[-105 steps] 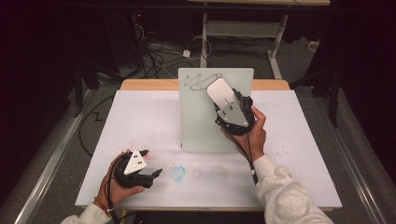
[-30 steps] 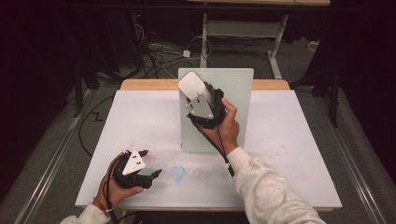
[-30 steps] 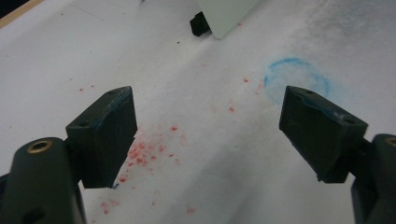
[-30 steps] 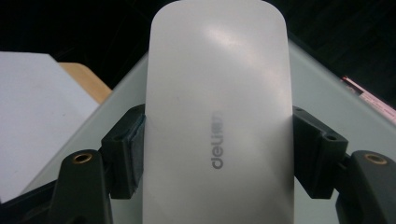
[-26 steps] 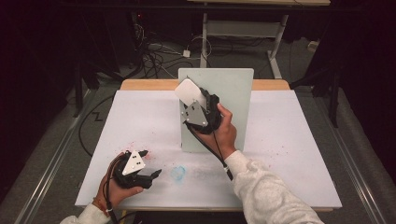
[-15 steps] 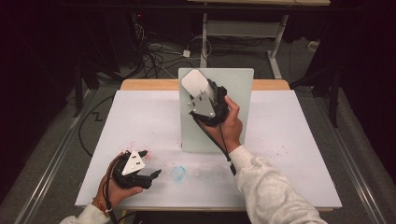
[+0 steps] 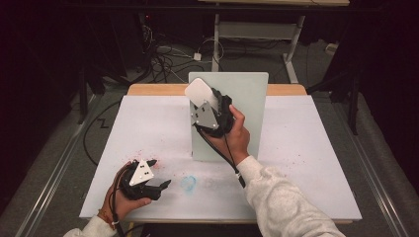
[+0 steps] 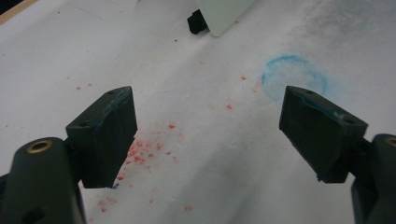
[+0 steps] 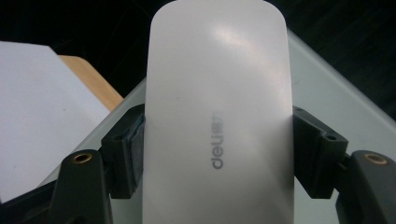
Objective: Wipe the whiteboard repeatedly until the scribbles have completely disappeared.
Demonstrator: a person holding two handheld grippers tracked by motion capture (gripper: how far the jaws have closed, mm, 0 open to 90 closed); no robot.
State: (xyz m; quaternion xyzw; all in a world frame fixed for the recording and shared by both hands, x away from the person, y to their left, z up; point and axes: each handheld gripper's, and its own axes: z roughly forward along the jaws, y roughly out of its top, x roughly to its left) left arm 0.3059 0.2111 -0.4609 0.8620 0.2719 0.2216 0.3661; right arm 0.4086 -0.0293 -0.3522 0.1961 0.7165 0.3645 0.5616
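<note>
Eraser [image 9: 217, 112], white, oblong, with a grey brand mark on its back, sits clamped between the jaws of my right gripper [image 7: 210, 106], one pad on each long edge. In the high view I see it pressed against the upper left part of the whiteboard [image 7: 247, 98], a pale green panel standing upright near the far edge of the table [image 7: 306, 143]. I cannot tell whether the eraser's face is flat on the board or slightly tipped.

Progress, as I judge it: the board surface that shows looks plain, with no marks I can make out around or below the eraser. The patch under the eraser and gripper is hidden, so I can't rule out leftover strokes there. Wiping seems well along or close to done; what may remain is a last pass over the covered corner and setting the eraser down.

Left gripper [image 7: 148, 180] rests low at the near left of the table, jaws wide apart, holding nothing. Between them, in the left gripper view, lie red specks [image 8: 140, 151] and a faint blue ring smudge [image 8: 294, 77] on the white sheet.

Table top is covered in white paper, wood showing along the far edge. Room behind is dark; cables [image 7: 168, 57] lie tangled on the floor, and a second table's frame [image 7: 257, 29] stands beyond.
</note>
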